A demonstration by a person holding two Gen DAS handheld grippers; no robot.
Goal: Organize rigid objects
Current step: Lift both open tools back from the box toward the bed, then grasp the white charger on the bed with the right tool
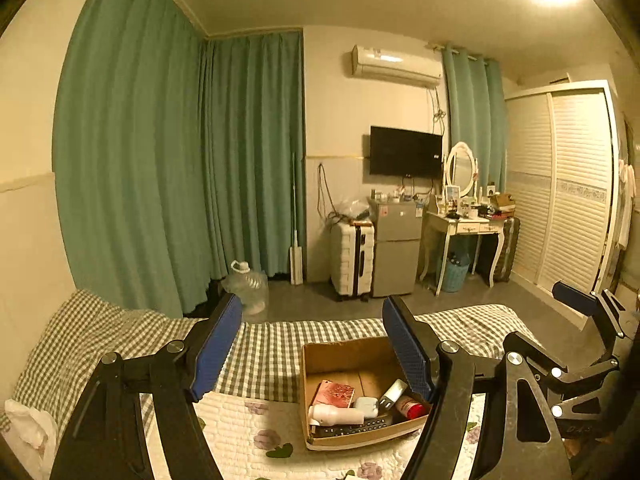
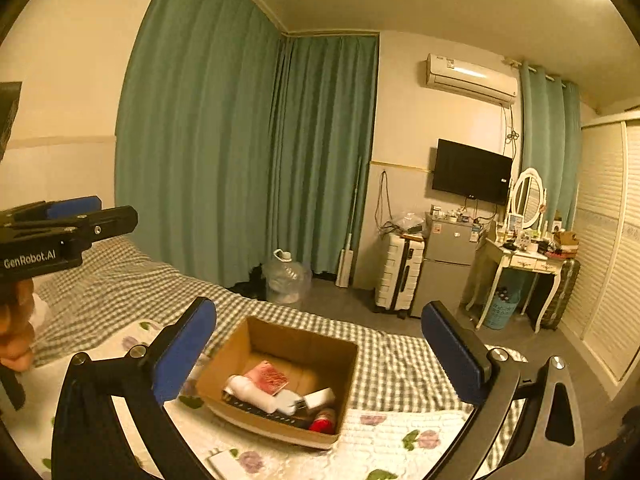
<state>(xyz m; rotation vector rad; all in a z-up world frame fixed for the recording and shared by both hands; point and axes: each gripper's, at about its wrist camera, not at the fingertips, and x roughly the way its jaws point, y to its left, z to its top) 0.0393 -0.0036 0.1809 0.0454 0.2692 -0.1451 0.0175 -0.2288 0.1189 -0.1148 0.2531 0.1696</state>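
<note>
An open cardboard box sits on the bed. Inside lie a pink booklet, a white bottle, a black remote, a white charger and a red-capped container. My left gripper hovers above and in front of the box, jaws wide open and empty. My right gripper is also wide open with nothing between its blue pads. Both stand apart from the box. A hand holds the left gripper.
The bed has a checked sheet and a floral quilt. A white plastic bag lies at its left edge. On the floor beyond stand a water jug, a white suitcase, a small fridge and a dressing table.
</note>
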